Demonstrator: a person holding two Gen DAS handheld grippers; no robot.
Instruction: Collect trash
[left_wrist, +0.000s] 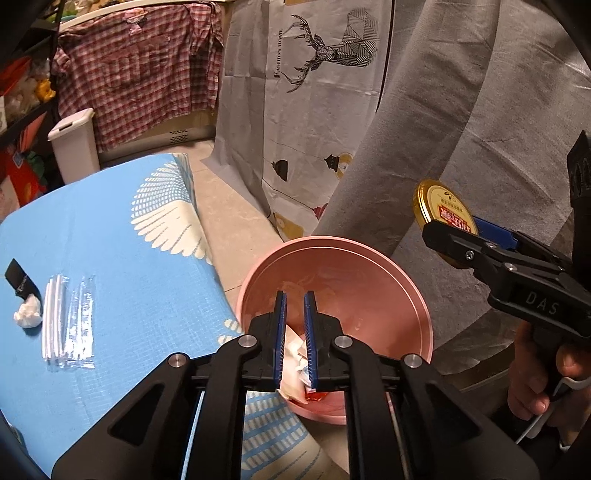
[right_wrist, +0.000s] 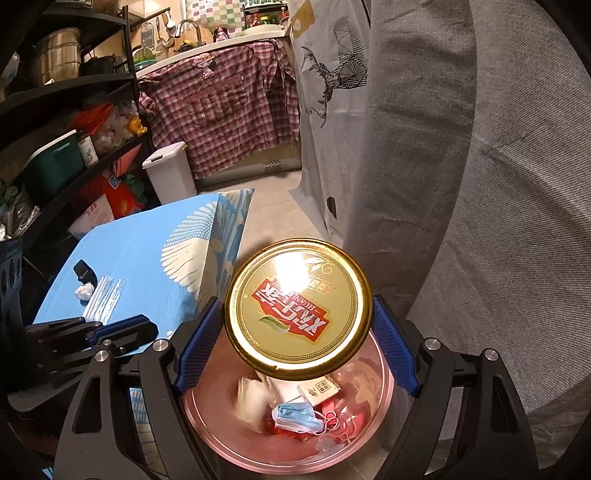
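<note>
Right claw (right_wrist: 295, 314) spread wide, pinching gold jar lid (right_wrist: 298, 308) by its rim, poised above pink bin (right_wrist: 384, 435) low in frame – likely for dropping. Left claw (left_wrist: 295, 317) slightly parted, nothing pinched, over bin. Wrappers (left_wrist: 68, 321) left on blue worktop (left_wrist: 129, 258)

- The left gripper (left_wrist: 294, 310) points steeply downward; its jaws stand a narrow gap apart, and nothing is pinched between their tips.
- The right gripper (right_wrist: 297, 325) tilts downward, jaws spread wide and clamped on opposite edges of a gold lid (right_wrist: 298, 308).
- A hand (left_wrist: 535, 376) wraps the right gripper's handle behind its jaws.
</note>
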